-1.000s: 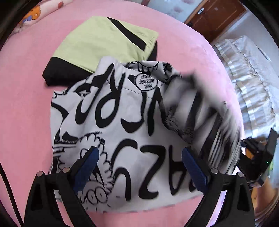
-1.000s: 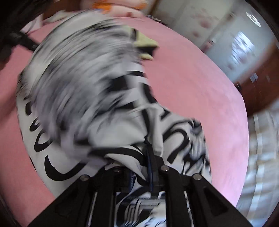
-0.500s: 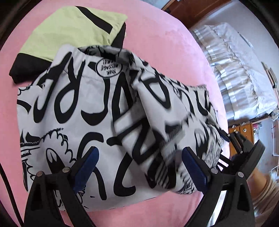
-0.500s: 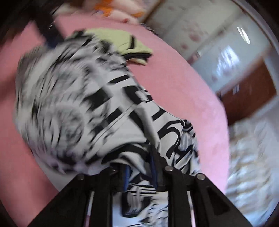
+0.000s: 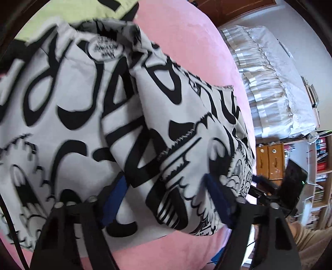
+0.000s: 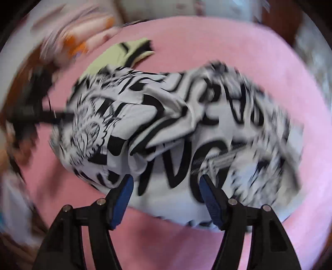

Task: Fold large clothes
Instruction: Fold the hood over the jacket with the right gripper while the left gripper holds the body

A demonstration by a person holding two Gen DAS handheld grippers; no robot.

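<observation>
A white garment with bold black lettering (image 5: 87, 116) lies on the pink bed, with one side folded over onto its middle (image 5: 186, 133). My left gripper (image 5: 166, 197) is open, low over the garment's near edge, its blue pads straddling the folded flap. In the blurred right wrist view the same garment (image 6: 170, 133) lies bunched on the bed. My right gripper (image 6: 166, 191) is open and empty just above its near edge.
A folded lime-green and black garment (image 5: 62, 12) lies beyond the white one, also seen in the right wrist view (image 6: 124, 56). The pink bed cover (image 5: 197, 52) drops off to the right, where a white frilled bed (image 5: 276, 83) and wooden drawers (image 5: 269, 162) stand.
My right gripper let go of the garment's side after carrying it over onto the middle, and pulled back open. My left gripper moved in lower and closer over the fold.
</observation>
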